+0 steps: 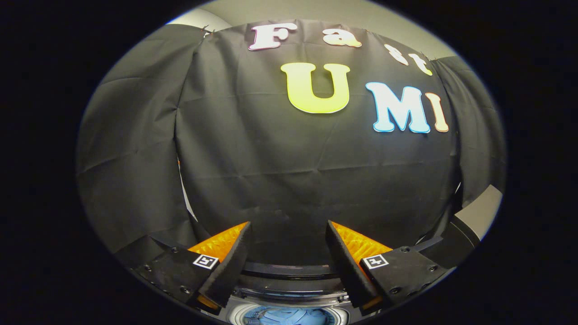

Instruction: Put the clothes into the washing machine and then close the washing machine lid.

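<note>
My gripper (287,228) is open, held high and facing the black cloth wall, with nothing between its fingers. Below and between the fingers I see the top of the washing machine (289,289). Its round drum opening holds light blue clothes (289,317). A dark curved band, the machine's back edge or raised lid (289,270), lies just above the opening; I cannot tell which it is.
The black cloth wall (289,171) hangs close ahead, past the fingers. A grey surface (483,210) shows at the right, beside the cloth's edge.
</note>
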Available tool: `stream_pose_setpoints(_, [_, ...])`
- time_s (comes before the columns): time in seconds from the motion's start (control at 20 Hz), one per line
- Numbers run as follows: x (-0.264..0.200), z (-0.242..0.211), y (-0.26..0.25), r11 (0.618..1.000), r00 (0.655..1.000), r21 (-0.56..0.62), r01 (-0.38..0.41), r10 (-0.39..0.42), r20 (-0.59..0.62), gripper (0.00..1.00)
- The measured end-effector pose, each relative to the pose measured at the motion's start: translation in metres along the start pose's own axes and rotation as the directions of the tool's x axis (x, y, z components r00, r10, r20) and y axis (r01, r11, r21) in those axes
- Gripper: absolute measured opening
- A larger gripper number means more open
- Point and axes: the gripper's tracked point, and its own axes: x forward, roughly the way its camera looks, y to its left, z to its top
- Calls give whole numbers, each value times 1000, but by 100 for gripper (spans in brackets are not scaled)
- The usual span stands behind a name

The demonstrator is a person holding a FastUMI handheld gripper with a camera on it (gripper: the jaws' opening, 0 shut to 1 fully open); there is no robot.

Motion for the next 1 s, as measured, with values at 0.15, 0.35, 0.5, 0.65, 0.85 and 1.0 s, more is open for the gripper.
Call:
stream_pose_setpoints(0.15, [-12, -3, 1, 1000, 1000, -4, -7, 7, 19, 100])
stream_pose_setpoints(0.35, [-31, -8, 3, 1000, 999, -8, -11, 12, 39, 100])
stream_pose_setpoints(0.5, [-39, -13, 3, 1000, 999, -9, -13, 14, 42, 100])
stream_pose_setpoints(0.65, [-52, -19, 4, 1000, 999, -12, -14, 15, 45, 100])
stream_pose_setpoints(0.85, [-68, -27, 5, 1000, 999, -13, -15, 16, 47, 100])
stream_pose_setpoints(1.0, [-79, -34, 6, 1000, 999, -16, -16, 17, 43, 100])
